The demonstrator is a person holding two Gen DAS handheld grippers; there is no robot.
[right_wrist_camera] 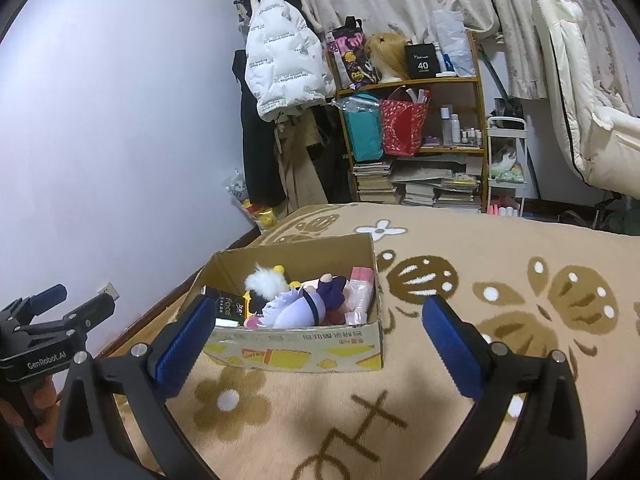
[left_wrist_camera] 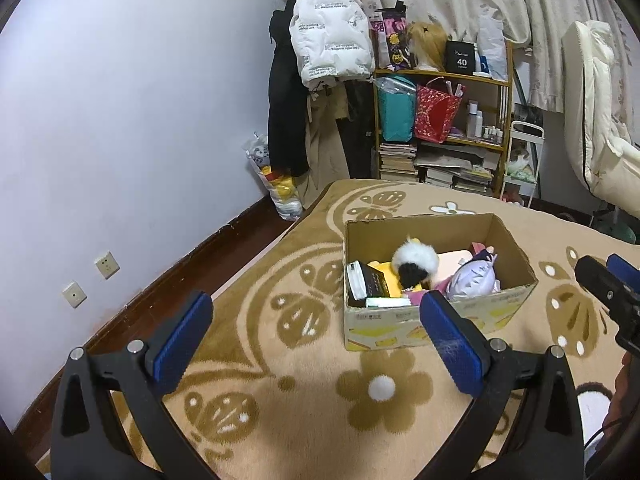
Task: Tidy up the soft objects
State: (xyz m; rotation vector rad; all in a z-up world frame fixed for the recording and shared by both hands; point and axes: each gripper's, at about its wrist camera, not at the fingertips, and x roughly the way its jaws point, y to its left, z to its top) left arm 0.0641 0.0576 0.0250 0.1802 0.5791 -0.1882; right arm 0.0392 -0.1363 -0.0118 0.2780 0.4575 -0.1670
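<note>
An open cardboard box stands on the beige patterned blanket. Inside lie a white and black fluffy plush, a lilac and purple doll, a yellow soft item, a pink packet and a black box. My left gripper is open and empty, just in front of the box. My right gripper is open and empty, in front of the box too. The right gripper shows at the right edge of the left wrist view; the left gripper shows at the left edge of the right wrist view.
A wooden shelf with bags, books and bottles stands behind the bed. Coats hang beside it. A white wall runs on the left. A white chair is at the right.
</note>
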